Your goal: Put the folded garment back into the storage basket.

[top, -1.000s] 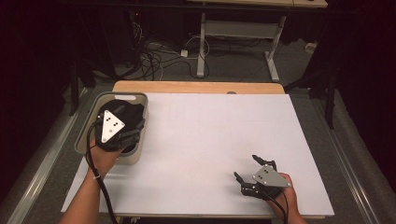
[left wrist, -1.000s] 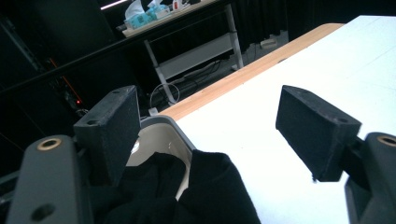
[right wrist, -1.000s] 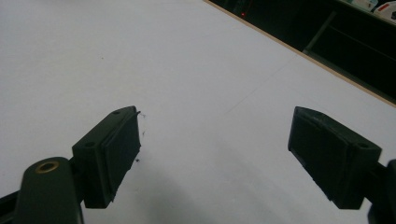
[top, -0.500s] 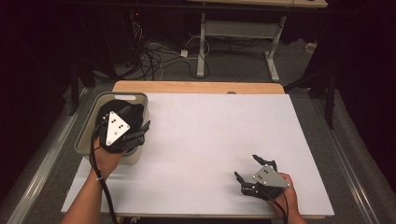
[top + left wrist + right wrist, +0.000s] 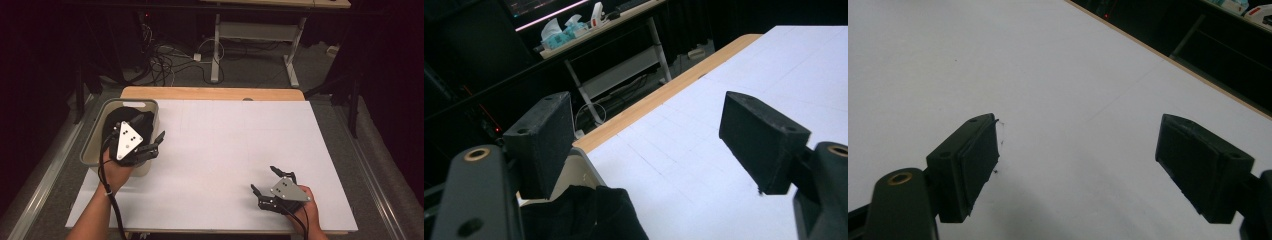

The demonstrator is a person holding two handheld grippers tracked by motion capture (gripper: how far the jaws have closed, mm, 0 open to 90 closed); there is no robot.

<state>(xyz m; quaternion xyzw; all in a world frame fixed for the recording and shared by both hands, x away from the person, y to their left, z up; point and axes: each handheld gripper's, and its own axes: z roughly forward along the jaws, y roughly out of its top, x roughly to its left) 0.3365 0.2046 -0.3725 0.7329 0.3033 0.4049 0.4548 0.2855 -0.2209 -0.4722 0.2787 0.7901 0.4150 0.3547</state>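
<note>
A white-covered worktop (image 5: 225,150) carries a grey bin (image 5: 95,145) at its left edge, with a dark cloth (image 5: 117,120) bundled inside it. The left gripper (image 5: 150,142) hangs over the bin's right rim, held in the person's left hand (image 5: 117,170), its fingers (image 5: 544,140) spread wide with nothing between them; in the left gripper view the cloth (image 5: 584,212) lies just below the left finger, and I cannot tell whether they touch. The bin's pale rim (image 5: 584,167) shows there beside the white sheet.

The right gripper (image 5: 265,182) rests low over the near right part of the worktop, well apart from the bin, in the right hand (image 5: 302,212). Its fingers (image 5: 970,160) stand wide apart and hold nothing, with bare white surface (image 5: 1063,100) beneath them
</note>
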